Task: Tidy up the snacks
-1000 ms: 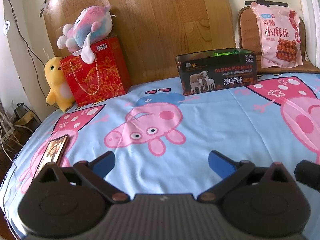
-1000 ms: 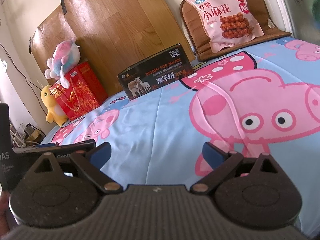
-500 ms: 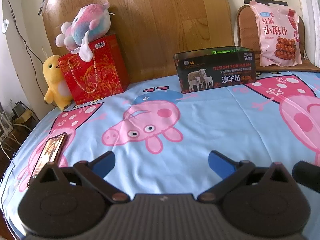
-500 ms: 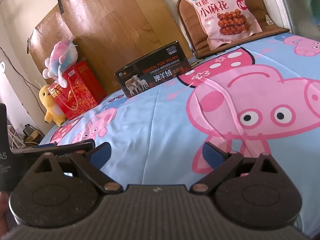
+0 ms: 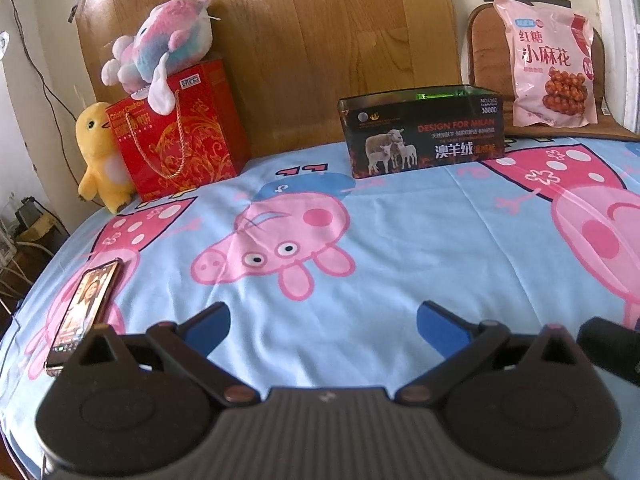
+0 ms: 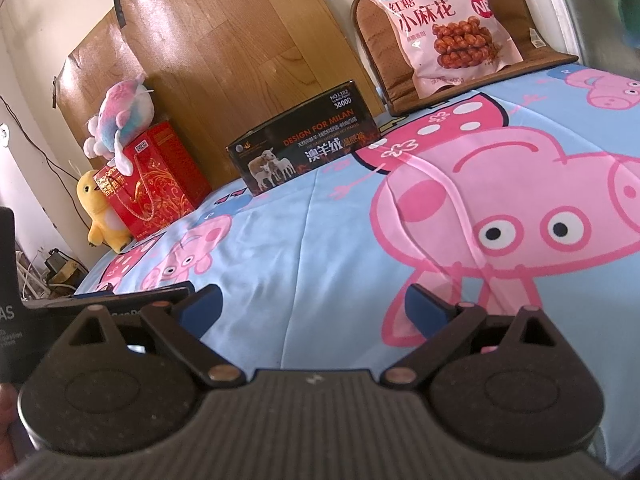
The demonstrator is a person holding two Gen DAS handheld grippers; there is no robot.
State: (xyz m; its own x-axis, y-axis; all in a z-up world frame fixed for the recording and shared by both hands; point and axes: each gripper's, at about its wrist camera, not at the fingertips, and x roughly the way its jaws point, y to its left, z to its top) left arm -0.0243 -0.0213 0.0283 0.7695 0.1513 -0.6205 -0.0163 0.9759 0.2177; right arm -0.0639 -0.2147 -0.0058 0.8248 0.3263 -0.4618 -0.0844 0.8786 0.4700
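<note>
- A phone [image 5: 82, 312] lying on the blue cartoon sheet [image 5: 400, 240] is shown only by the left wrist view.
- Something green is glimpsed inside the open dark box [image 5: 422, 130] from the left only.
- The pink snack bag [image 6: 440, 20] is propped on a brown cushion [image 6: 540, 58], well beyond both tools.
- The left gripper [image 5: 322, 322] and right gripper [image 6: 312, 308] are spread wide, nothing held.

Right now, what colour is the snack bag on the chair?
Pink, with red lettering, the snack bag shows best in the right wrist view.
</note>
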